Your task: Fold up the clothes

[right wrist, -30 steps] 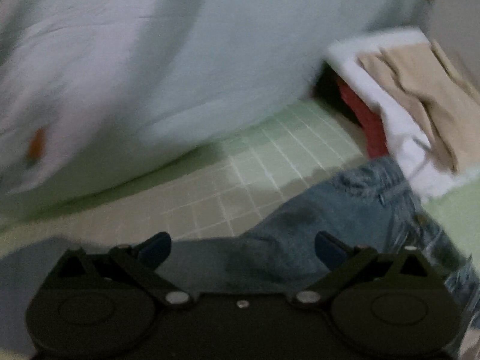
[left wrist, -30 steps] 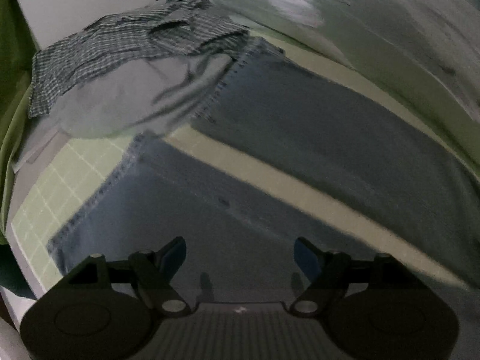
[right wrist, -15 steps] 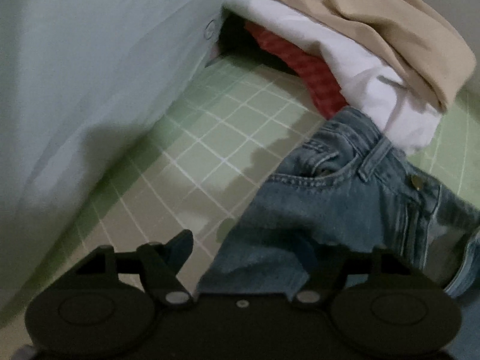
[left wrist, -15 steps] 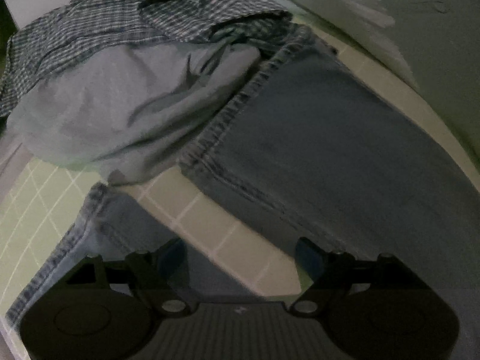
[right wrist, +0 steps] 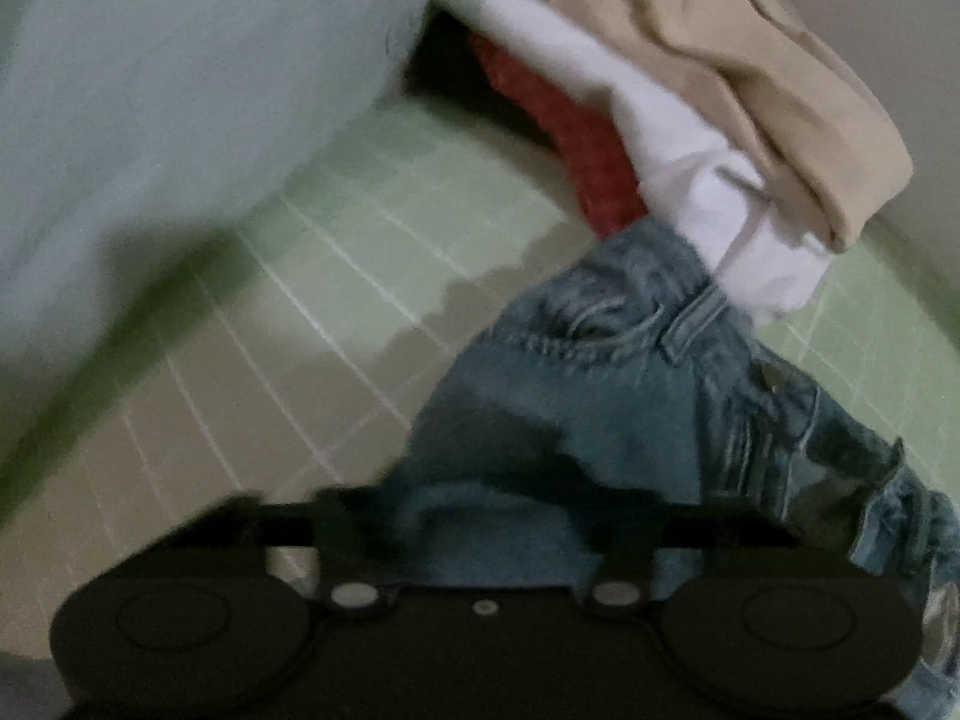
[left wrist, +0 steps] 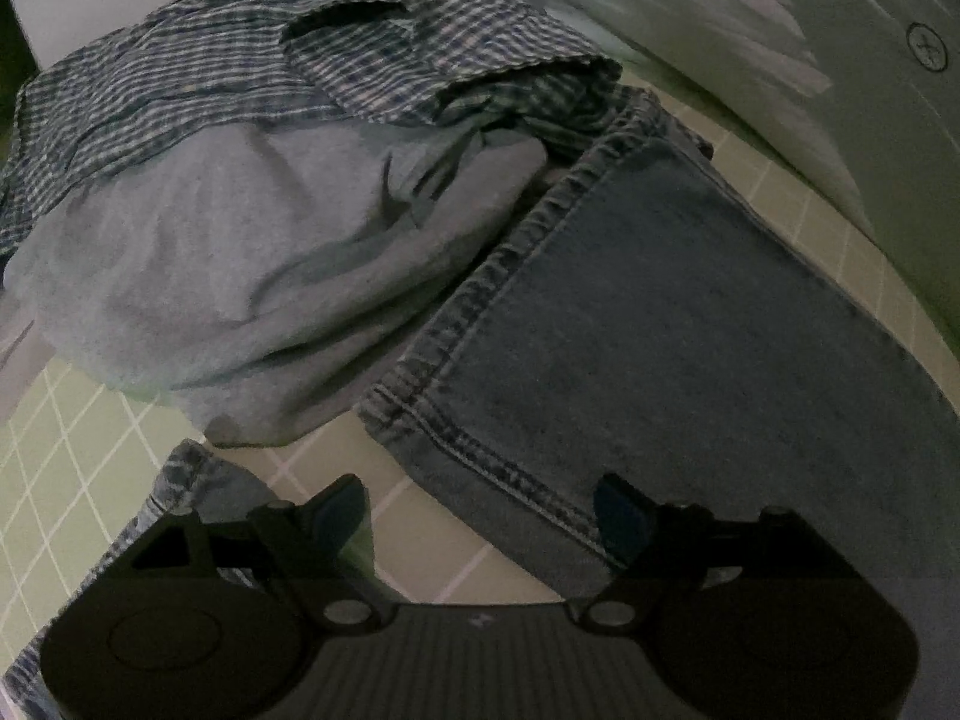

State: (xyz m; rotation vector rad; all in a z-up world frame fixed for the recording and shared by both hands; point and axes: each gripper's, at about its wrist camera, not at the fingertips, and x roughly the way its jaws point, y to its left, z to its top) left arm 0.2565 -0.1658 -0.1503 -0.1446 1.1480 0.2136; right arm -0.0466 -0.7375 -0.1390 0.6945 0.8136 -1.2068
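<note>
1. On the green gridded mat (left wrist: 72, 468), a pair of blue jeans (left wrist: 690, 330) lies spread out. The left wrist view shows the leg ends, the right wrist view shows the waist end (right wrist: 630, 360).
2. Left gripper (left wrist: 480, 516) points steeply down over the hem area. Its jaws stand wide and are opening a touch more. One stitched hem and a strip of bare mat sit between the fingers, but the pads aren't pressing on anything.
3. One blue-tipped finger (left wrist: 618, 510) sits over the denim of the bigger leg, the other is over the mat right by the second leg's hem (left wrist: 198, 480).
4. Just past the hems there's a rumpled grey garment (left wrist: 252, 276) with a checked shirt (left wrist: 288, 66) piled on top. The grey one touches the bigger leg's hem.
5. Right gripper (right wrist: 486, 528) is at the jeans near the waist, jaws closing, with a bunched fold of denim between them. It's blurry and dark there, but the cloth looks pinched up between the fingers.
6. Beyond the waistband sits a folded stack: tan garment (right wrist: 750, 78) on top, white one (right wrist: 690, 138) under it, red one (right wrist: 564, 138) at the bottom. The waistband touches the stack's near edge.
7. A pale sheet-like surface (right wrist: 180, 90) rises along the far side of the mat.
</note>
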